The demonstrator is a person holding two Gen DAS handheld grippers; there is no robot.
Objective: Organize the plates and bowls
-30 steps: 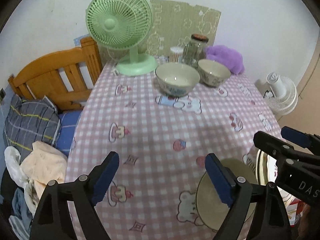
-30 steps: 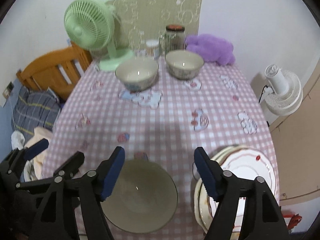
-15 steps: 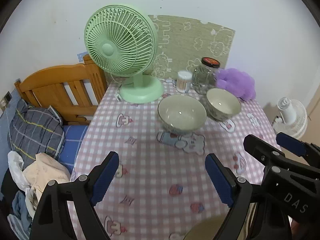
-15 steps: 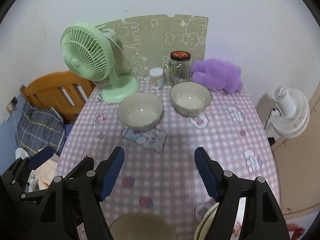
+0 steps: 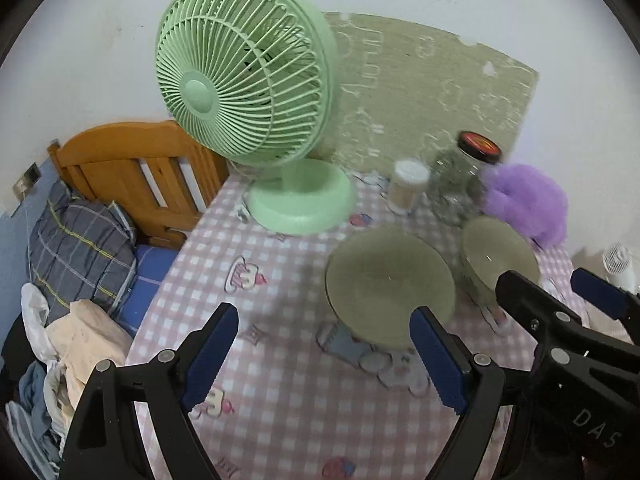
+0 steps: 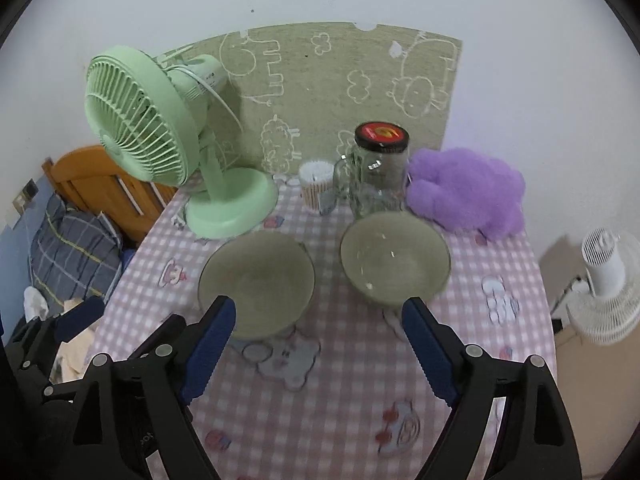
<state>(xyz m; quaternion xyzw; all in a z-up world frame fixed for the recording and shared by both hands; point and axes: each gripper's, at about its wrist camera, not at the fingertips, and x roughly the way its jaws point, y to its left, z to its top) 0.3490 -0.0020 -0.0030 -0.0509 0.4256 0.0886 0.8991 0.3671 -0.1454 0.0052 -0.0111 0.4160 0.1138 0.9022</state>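
Two pale bowls stand side by side on the pink checked tablecloth. The left bowl (image 5: 390, 286) (image 6: 256, 282) is the larger; the right bowl (image 5: 498, 258) (image 6: 394, 258) sits just beyond it by the jar. My left gripper (image 5: 326, 356) is open and empty, its right finger just short of the left bowl's near rim. My right gripper (image 6: 316, 344) is open and empty, its fingers spanning the gap in front of both bowls. The right gripper (image 5: 560, 312) also shows at the right edge of the left wrist view.
A green desk fan (image 5: 248, 92) (image 6: 160, 136) stands at the back left. A glass jar with a black lid (image 6: 380, 172), a cotton-swab tub (image 6: 316, 186) and a purple plush (image 6: 468, 194) line the back. A wooden bed frame (image 5: 132, 176) is left, a white fan (image 6: 604, 284) right.
Both grippers moved forward across the table toward the two far bowls. The near bowl and the plate stack dropped out of view below. Both grippers stayed open.
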